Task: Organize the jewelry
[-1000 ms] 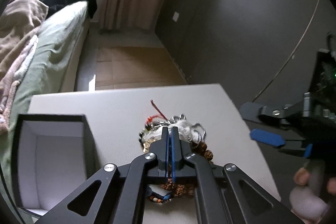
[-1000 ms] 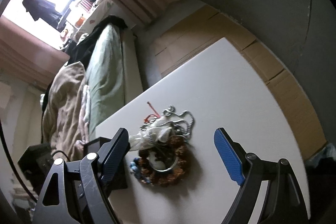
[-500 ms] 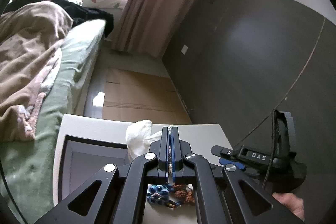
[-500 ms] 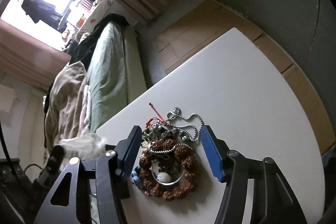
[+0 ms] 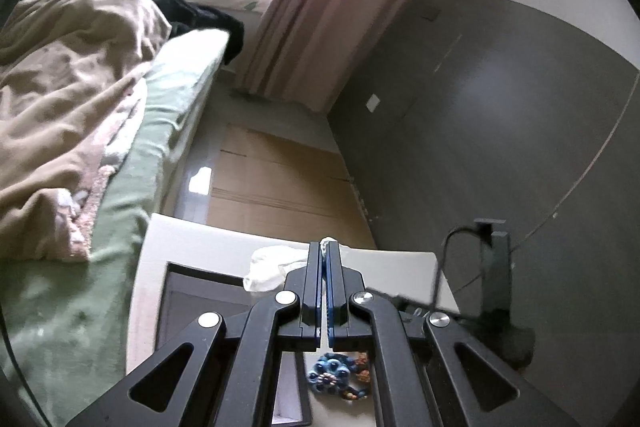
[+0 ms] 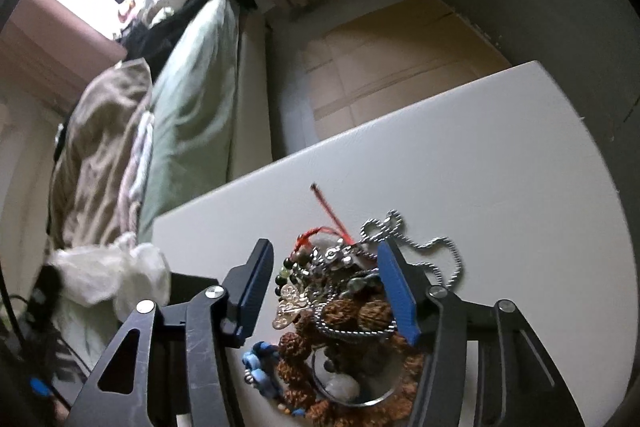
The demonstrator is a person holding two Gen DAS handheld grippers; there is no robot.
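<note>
Left wrist view: the left hand-held gripper (image 5: 324, 259), clamped on a crumpled white cloth (image 5: 272, 265), has lifted it off the jewelry and carried it above the open dark box (image 5: 200, 291); a blue flower bead piece (image 5: 330, 379) peeks beneath, the box interior hidden.

Right wrist view: the right hand-held gripper (image 6: 326, 291), fingers apart, has closed in around the tangled heap of brown bead bracelets and silver chain (image 6: 348, 315) on the white desk (image 6: 500, 167). Uncovered, the heap looks ready for sorting; contact is unclear.
</note>
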